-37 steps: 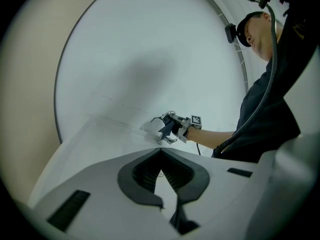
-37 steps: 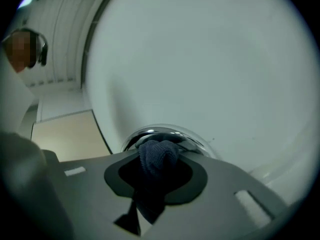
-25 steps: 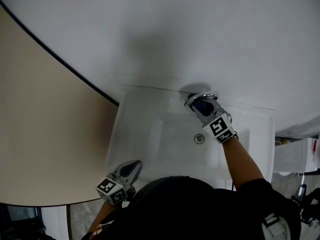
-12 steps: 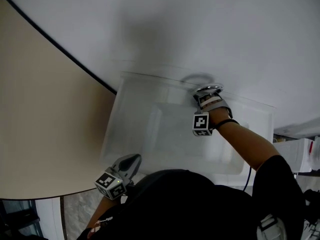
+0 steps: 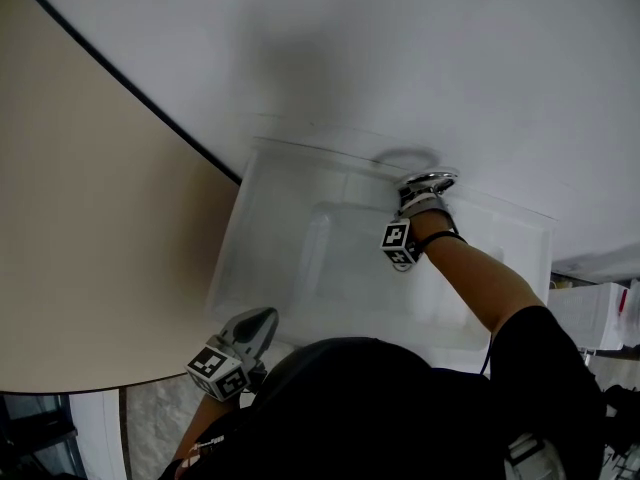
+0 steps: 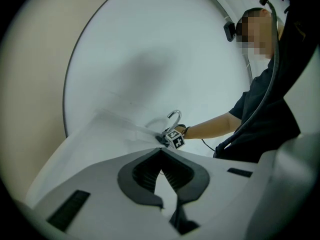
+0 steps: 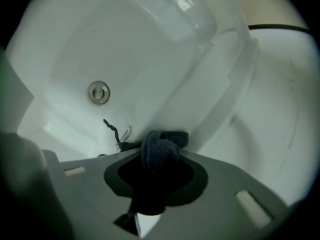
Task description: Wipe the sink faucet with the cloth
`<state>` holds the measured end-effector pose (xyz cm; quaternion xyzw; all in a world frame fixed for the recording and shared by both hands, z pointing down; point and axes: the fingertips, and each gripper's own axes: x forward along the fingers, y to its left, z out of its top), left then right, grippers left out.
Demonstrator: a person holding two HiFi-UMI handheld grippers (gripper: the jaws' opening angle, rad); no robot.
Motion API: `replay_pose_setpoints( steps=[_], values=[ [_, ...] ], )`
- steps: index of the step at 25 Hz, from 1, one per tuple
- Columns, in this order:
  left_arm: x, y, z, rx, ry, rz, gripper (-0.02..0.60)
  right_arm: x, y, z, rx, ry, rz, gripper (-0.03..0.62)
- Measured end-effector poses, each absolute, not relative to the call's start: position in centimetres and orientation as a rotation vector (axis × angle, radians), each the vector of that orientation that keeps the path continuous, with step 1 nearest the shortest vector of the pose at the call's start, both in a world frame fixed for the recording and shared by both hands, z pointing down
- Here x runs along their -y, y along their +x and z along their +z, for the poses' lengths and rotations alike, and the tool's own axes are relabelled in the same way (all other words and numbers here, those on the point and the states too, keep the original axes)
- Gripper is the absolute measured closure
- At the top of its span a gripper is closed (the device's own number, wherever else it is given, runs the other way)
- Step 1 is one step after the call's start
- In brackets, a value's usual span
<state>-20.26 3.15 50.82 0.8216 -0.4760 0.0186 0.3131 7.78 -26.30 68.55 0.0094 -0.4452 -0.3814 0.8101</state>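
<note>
The white sink (image 5: 300,258) fills the middle of the head view, and its chrome faucet (image 5: 430,180) rises at the back rim. My right gripper (image 5: 418,206) reaches in from the right to the faucet's foot, its marker cube facing the basin. It is shut on a dark blue cloth (image 7: 160,150), which bunches out of the jaws against the basin's back wall above the drain (image 7: 99,92). The faucet's arch (image 6: 174,116) shows in the left gripper view, above the right gripper's cube (image 6: 176,140). My left gripper (image 5: 266,318) hangs shut and empty by the sink's near left corner.
A beige panel (image 5: 80,218) with a dark curved edge borders the sink on the left. A white wall (image 5: 420,48) rises behind the faucet. White fittings (image 5: 590,313) stand at the right. The person's dark-clothed body (image 5: 400,408) covers the sink's near edge.
My right gripper has rolled over and sunk from beside the faucet's arch to its foot, the cloth still in it. The left gripper has hardly moved.
</note>
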Motion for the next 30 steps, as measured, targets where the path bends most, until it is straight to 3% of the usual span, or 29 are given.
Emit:
replay_pose_setpoints(
  steps=[5, 10, 15, 22, 30],
  values=[
    [-2.8, -20.2, 51.3, 1.234, 2.171, 0.06, 0.581, 23.5, 9.1, 61.3, 1.388, 0.334, -0.549, 0.514],
    [-1.7, -18.4, 51.1, 1.171, 2.194, 0.113, 0.581, 27.2, 15.2, 56.5, 2.088, 1.009, 0.301, 0.514],
    [-1.0, -15.4, 50.3, 1.136, 2.227, 0.178, 0.581, 31.9, 14.4, 56.1, 2.412, 0.951, 0.913, 0.516],
    [-1.6, -14.7, 51.2, 1.133, 2.197, 0.227, 0.581, 33.3, 12.4, 57.7, 2.362, 0.681, 1.295, 0.517],
    [-2.1, -13.7, 52.0, 1.108, 2.187, 0.191, 0.581, 33.5, 11.8, 55.8, 2.472, 0.805, 1.164, 0.546]
  ],
)
